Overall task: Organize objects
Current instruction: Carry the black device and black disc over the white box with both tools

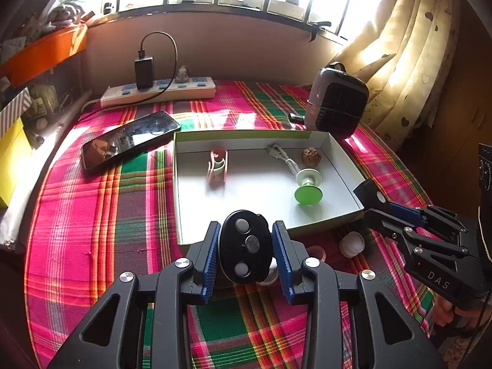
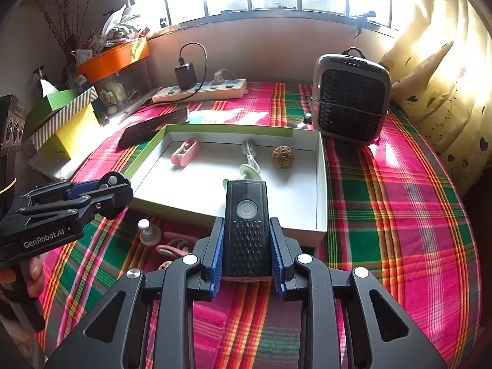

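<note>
My left gripper (image 1: 246, 247) is shut on a black oval device with three round buttons (image 1: 246, 246), held just before the near wall of the white open box (image 1: 344, 160). My right gripper (image 2: 246, 240) is shut on a black rectangular light with a power button (image 2: 246, 224), held over the box's near edge (image 2: 321, 184). The box holds a pink clip (image 1: 217, 166), a white cable (image 1: 284, 156), a brown walnut (image 1: 311, 156) and a green-and-white spool (image 1: 308, 186). A white knob piece (image 2: 149, 233) and pink pieces (image 2: 175, 246) lie on the plaid cloth in front of the box.
A phone (image 1: 129, 140) lies left of the box. A power strip with a charger (image 1: 160, 89) sits at the back. A small black heater (image 2: 350, 98) stands at the back right. Boxes and an orange tray (image 2: 113, 57) crowd the left side. Curtains hang on the right.
</note>
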A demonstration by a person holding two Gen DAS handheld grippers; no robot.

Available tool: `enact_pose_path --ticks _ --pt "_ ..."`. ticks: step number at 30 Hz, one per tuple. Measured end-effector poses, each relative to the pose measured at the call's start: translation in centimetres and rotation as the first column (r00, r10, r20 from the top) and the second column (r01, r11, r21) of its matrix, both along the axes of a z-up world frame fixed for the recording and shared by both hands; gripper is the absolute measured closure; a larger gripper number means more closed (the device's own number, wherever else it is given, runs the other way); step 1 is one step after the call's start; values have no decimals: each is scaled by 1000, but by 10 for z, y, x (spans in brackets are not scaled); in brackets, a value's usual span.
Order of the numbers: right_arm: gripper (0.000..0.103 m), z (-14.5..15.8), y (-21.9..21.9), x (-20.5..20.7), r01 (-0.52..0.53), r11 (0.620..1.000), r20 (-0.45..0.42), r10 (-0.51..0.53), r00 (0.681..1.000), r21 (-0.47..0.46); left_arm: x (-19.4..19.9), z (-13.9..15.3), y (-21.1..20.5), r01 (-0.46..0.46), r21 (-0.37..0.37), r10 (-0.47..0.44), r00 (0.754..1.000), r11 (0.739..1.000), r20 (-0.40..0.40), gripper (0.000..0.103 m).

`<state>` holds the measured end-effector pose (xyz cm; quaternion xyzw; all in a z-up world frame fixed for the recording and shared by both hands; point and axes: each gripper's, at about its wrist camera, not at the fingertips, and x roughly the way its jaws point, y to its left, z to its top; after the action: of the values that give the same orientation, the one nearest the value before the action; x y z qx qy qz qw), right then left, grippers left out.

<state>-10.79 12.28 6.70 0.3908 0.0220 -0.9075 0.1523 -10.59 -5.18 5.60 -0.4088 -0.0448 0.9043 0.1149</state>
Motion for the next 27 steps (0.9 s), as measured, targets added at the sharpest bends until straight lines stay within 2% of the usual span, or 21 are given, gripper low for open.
enact_pose_path --ticks 15,27 --pt "75 -8 7 -58 41 999 44 -42 998 30 -36 -6 1 -15 -4 15 1000 1000 18 71" --pt "75 -25 4 -81 45 996 89 -52 995 72 -57 -22 3 -18 -25 19 998 1000 59 71"
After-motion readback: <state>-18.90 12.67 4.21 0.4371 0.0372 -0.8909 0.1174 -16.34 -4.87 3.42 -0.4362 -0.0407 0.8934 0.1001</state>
